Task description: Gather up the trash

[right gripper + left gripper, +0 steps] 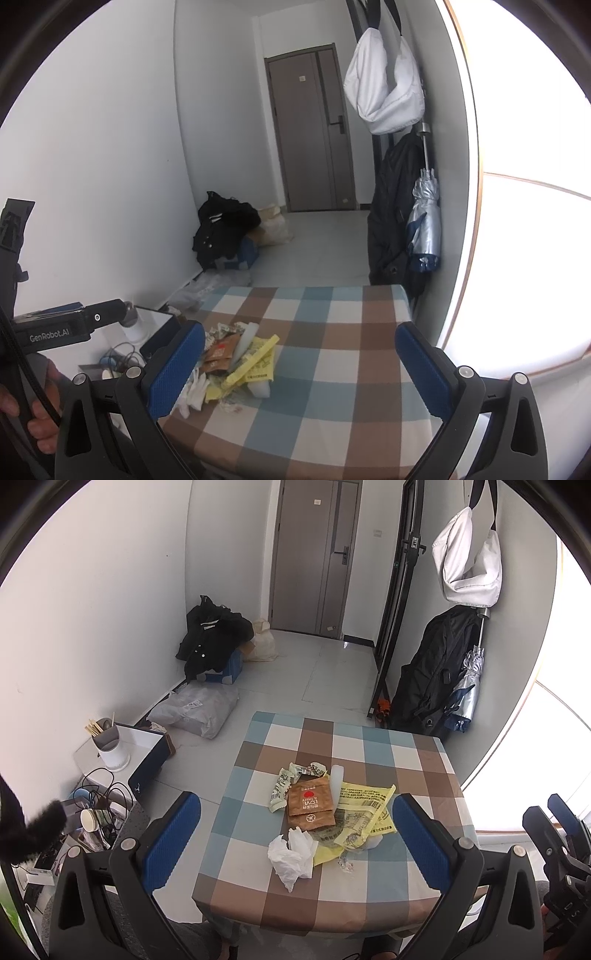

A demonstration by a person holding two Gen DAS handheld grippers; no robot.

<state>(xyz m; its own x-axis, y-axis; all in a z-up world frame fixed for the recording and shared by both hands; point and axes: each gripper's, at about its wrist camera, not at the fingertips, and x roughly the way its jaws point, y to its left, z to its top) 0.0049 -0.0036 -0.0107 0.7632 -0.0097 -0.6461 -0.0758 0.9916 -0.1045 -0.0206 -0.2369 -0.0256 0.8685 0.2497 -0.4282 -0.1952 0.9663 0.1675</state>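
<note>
A heap of trash lies on the checked table [413, 760]: a brown snack packet [310, 806], a yellow printed bag [364, 812], a white crumpled tissue [291, 854], a pale green wrapper [280, 790] and a white plastic piece [337, 779]. My left gripper [295, 834] hovers open above the heap, blue pads wide on either side. In the right wrist view the same heap, with the yellow bag [255, 360] and brown packet [221, 352], lies just right of the left pad. My right gripper [299, 365] is open and empty over the table [332, 325].
A low white side table [144, 742] holds a utensil cup [109, 746], with cables and clutter [99, 808] below. Black clothing on a blue box [214, 642] and a grey bag [199, 709] lie on the floor. A black coat and umbrella [443, 672] hang by the wall.
</note>
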